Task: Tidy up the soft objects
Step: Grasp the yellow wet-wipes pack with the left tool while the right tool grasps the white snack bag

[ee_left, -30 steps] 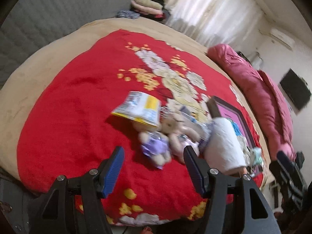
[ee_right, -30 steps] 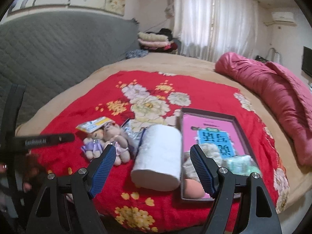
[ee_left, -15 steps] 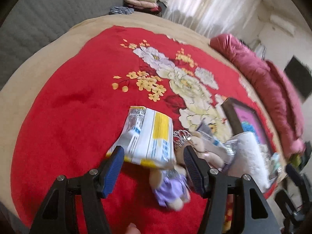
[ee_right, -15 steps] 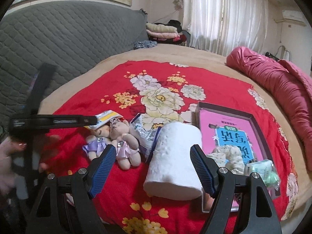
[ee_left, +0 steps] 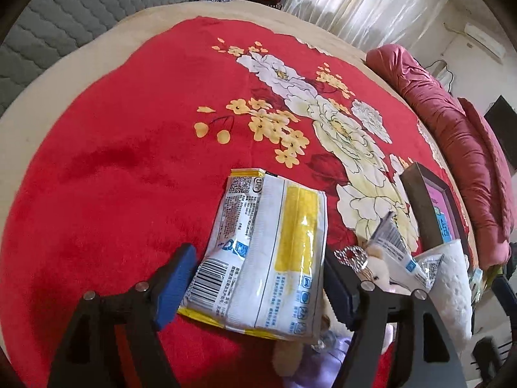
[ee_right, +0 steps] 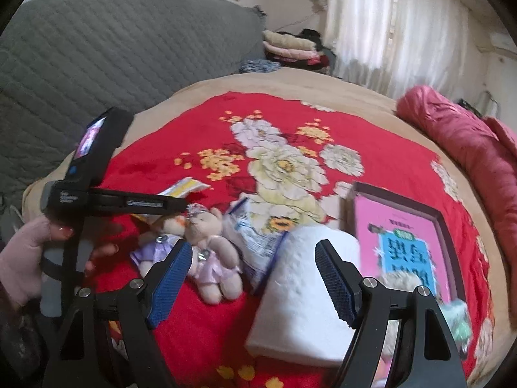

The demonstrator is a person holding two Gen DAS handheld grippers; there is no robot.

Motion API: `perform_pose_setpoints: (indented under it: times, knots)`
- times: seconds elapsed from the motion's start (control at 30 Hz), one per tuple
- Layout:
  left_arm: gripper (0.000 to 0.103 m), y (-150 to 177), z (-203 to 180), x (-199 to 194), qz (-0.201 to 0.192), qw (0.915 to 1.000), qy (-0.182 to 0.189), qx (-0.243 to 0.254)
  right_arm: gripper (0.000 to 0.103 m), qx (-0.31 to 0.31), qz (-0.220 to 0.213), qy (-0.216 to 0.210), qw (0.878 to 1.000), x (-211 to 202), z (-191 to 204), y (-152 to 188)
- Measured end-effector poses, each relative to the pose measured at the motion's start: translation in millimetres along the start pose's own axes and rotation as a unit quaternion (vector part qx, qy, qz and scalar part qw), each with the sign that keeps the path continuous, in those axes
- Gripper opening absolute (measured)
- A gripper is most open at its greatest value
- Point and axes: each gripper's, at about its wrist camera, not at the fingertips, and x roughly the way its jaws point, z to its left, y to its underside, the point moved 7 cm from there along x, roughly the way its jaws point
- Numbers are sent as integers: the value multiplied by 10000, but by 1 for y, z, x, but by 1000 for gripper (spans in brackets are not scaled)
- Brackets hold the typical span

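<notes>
A yellow-and-white plastic packet (ee_left: 268, 258) lies on the red floral blanket (ee_left: 129, 148), partly over two small teddy bears (ee_right: 210, 258). My left gripper (ee_left: 258, 271) hangs over the packet. Its jaws are opening, the packet lies between the blue pads, and neither pad presses on it. In the right wrist view a sleeved hand (ee_right: 26, 252) holds the left gripper (ee_right: 168, 205) beside the bears. My right gripper (ee_right: 253, 258) stands open above a white toilet roll (ee_right: 300, 291) and a silver-blue packet (ee_right: 255, 236), with nothing held.
A dark tray (ee_right: 442, 223) at the right holds a pink book and several small soft things. A rolled pink quilt (ee_right: 468, 148) lies along the bed's right side. The grey padded headboard (ee_right: 113, 48) and folded clothes (ee_right: 290, 45) are behind.
My left gripper moved forward and down onto the yellow packet, which now fills the gap between wider jaws. The right gripper came closer to the roll and bears.
</notes>
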Motion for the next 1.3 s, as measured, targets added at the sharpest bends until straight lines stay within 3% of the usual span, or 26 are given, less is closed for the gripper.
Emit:
perform_pose_setpoints:
  times: [0.2, 0.4, 0.53, 0.7, 0.87, 1.17, 1.3]
  knots:
    - [73, -4, 4, 7, -28, 9997, 233, -112, 80, -249, 282, -232, 9990, 28, 21, -1]
    - [67, -7, 10, 9, -83, 9983, 495, -284, 80, -467, 706, 185, 9962, 58, 2, -5]
    - [67, -7, 7, 10, -116, 9986, 477, -187, 79, -889, 1155, 161, 9892, 85, -9, -11]
    - [67, -6, 8, 10, -153, 9984, 513, -183, 80, -1885, 1683, -20, 9675, 114, 1, -13]
    - [67, -6, 11, 10, -153, 9979, 579, -227, 80, -2182, 2260, -434, 9484, 138, 4, -16]
    - [67, -6, 13, 9, -145, 9972, 668, -295, 78, -1699, 3658, -1358, 9049, 189, 2, 1]
    - [67, -6, 14, 9, -143, 9967, 718, -339, 77, -1565, 3681, -1409, 9056, 190, 2, 8]
